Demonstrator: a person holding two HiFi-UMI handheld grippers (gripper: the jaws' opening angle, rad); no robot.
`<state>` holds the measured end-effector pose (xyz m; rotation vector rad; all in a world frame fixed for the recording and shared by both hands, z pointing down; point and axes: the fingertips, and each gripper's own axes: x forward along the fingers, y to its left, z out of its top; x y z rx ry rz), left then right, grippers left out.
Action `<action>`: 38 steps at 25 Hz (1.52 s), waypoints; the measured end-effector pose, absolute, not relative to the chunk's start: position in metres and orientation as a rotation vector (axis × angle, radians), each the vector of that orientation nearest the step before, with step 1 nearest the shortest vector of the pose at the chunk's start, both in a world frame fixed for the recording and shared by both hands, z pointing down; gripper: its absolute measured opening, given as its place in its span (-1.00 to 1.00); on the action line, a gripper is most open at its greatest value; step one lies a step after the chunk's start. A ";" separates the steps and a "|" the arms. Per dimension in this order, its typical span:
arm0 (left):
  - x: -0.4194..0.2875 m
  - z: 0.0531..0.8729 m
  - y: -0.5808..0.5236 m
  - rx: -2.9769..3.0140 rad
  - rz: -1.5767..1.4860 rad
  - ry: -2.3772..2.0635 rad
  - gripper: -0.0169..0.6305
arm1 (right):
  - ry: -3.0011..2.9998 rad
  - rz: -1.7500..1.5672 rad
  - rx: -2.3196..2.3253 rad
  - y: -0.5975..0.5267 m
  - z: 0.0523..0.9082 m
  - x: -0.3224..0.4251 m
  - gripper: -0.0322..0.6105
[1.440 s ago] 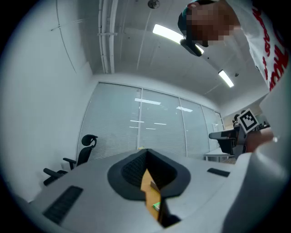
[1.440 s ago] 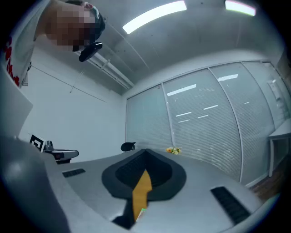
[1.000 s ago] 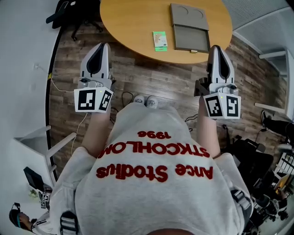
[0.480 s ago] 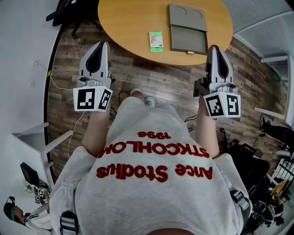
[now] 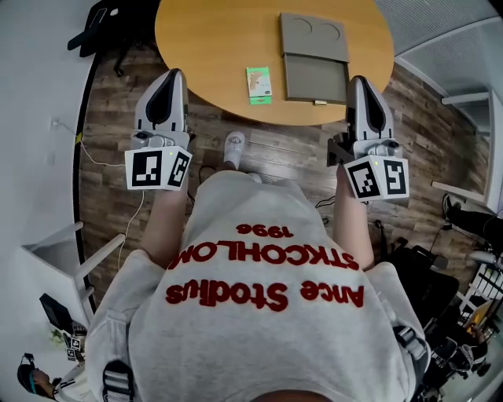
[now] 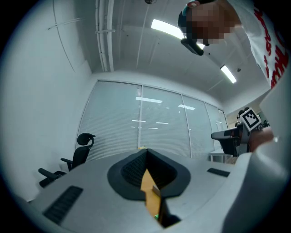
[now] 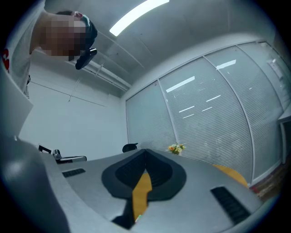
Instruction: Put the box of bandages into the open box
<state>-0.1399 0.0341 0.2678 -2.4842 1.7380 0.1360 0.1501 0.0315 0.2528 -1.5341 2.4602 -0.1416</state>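
Observation:
In the head view the green box of bandages (image 5: 258, 85) lies flat near the front edge of the round wooden table (image 5: 204, 47). Just right of it sits the open grey box (image 5: 314, 76), its lid (image 5: 313, 34) folded back. My left gripper (image 5: 174, 75) is held over the floor short of the table's left front edge, jaws shut and empty. My right gripper (image 5: 358, 81) is level with the open box's right corner, also shut with nothing in it. Both gripper views point up at the blinds and ceiling, showing the left gripper (image 6: 142, 151) and the right gripper (image 7: 144, 152) with jaws closed together.
A black office chair (image 5: 118, 20) stands beyond the table at the far left. The person's shoe (image 5: 234, 147) is on the wooden floor by the table edge. Cables (image 5: 102, 153) trail on the floor at left, and dark chairs and equipment (image 5: 440, 275) crowd the right side.
The table, bandage box and open box have slid left and nearer in the head view as the person steps forward; one shoe has moved ahead. Both grippers stay shut.

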 end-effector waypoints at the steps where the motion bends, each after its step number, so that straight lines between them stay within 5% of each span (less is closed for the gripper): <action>1: -0.139 0.268 0.026 -2.492 0.137 1.732 -0.93 | 2.461 -0.144 -1.541 0.027 0.252 0.150 -0.88; 23: -0.161 0.253 -0.151 -2.611 0.175 1.561 -0.93 | 2.413 -0.168 -1.656 -0.121 0.248 0.103 -0.88; 38: -0.158 0.263 -0.173 -2.648 0.178 1.575 -0.93 | 2.489 -0.242 -1.615 -0.149 0.262 0.086 -0.88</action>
